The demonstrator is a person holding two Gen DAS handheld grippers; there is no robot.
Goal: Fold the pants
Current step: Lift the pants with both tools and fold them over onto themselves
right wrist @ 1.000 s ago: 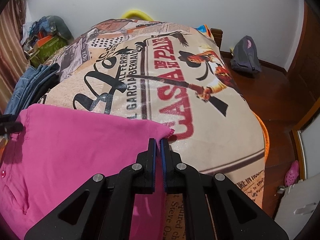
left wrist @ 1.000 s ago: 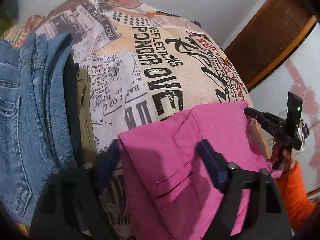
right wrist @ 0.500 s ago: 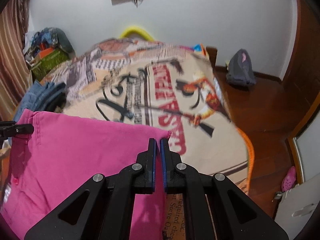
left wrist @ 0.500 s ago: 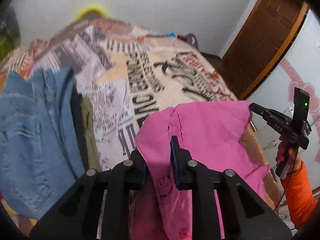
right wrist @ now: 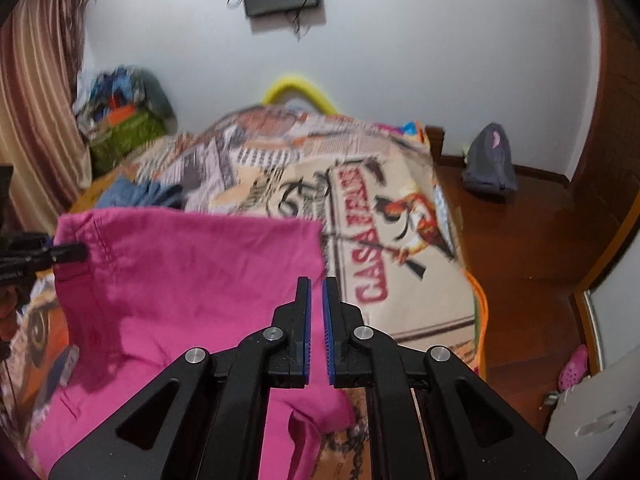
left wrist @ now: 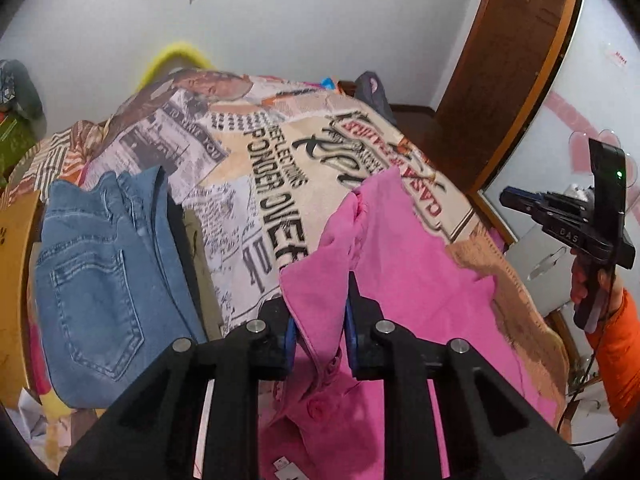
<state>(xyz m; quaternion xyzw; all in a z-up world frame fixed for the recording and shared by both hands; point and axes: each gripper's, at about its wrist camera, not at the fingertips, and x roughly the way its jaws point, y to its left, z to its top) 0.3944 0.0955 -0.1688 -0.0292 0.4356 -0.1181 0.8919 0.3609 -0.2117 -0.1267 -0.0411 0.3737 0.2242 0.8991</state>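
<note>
The pink pants [left wrist: 404,280] hang lifted over the bed, with a button near the waistband. My left gripper [left wrist: 318,320] is shut on a bunched corner of the waistband. In the right wrist view the pants [right wrist: 192,280] spread wide to the left. My right gripper [right wrist: 316,304] has its jaws a small gap apart, with no cloth between the pads; the pants' top corner sits just off the left pad's tip. The right gripper also shows in the left wrist view [left wrist: 516,200], clear of the cloth. The left gripper's tip [right wrist: 70,254] shows at the pants' far corner.
The bed [left wrist: 280,152] has a newspaper-print cover. A pile of folded blue jeans [left wrist: 108,280] and darker garments lies at its left side. A grey bag [right wrist: 490,164] sits on the wooden floor by the wall. A cluttered basket [right wrist: 128,128] stands at the far left.
My left gripper closed on the waistband and lifted it. My right gripper, shut on the pants' other corner earlier, has let go and its jaws now stand slightly apart. Both views rose.
</note>
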